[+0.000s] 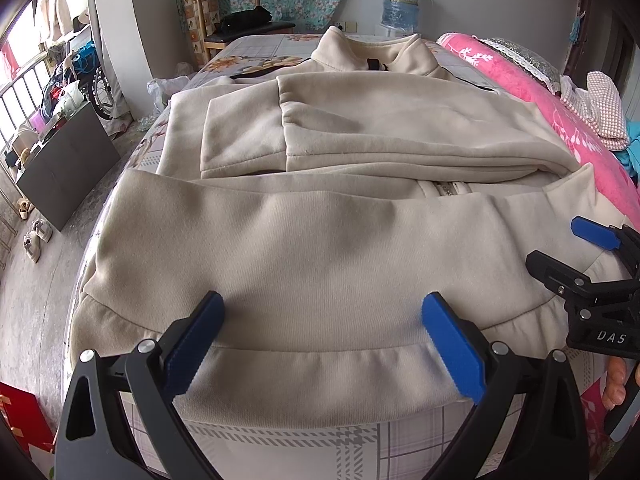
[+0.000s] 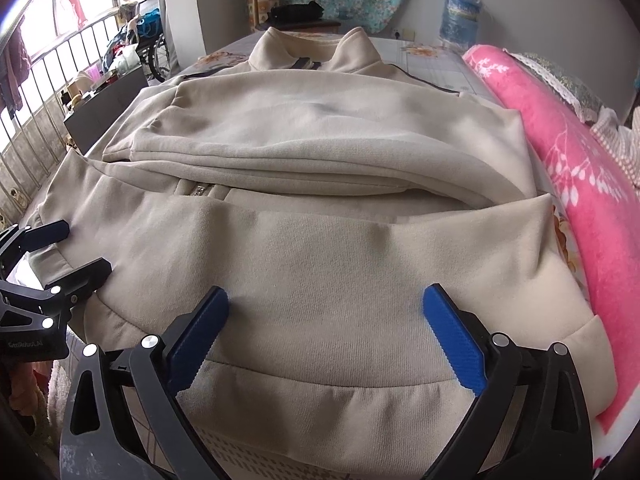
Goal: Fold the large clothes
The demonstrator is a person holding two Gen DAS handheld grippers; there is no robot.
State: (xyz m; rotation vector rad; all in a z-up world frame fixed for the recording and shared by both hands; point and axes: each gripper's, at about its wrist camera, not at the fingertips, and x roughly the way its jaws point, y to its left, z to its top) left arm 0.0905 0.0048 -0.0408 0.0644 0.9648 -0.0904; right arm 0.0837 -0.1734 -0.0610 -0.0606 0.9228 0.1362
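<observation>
A cream fleece jacket [image 1: 320, 248] lies flat on the bed, collar [image 1: 372, 56] at the far end and ribbed hem nearest me. Both sleeves [image 1: 360, 132] are folded across the chest, and a bit of zipper [image 1: 444, 190] shows in the middle. My left gripper [image 1: 322, 304] stands open just above the hem's left half, nothing pinched between its blue pads [image 1: 196, 344]. My right gripper [image 2: 326, 296] is open over the jacket [image 2: 320, 240] near the hem's right half, pads apart on either side of flat cloth. Each gripper shows at the edge of the other's view.
A pink blanket [image 2: 580, 184] is rolled along the bed's right side. The bed's left edge drops to a floor with shoes [image 1: 36, 240] and a dark board [image 1: 68, 164]. A chair with a black bag [image 1: 244, 20] and a water bottle [image 1: 400, 4] stand behind.
</observation>
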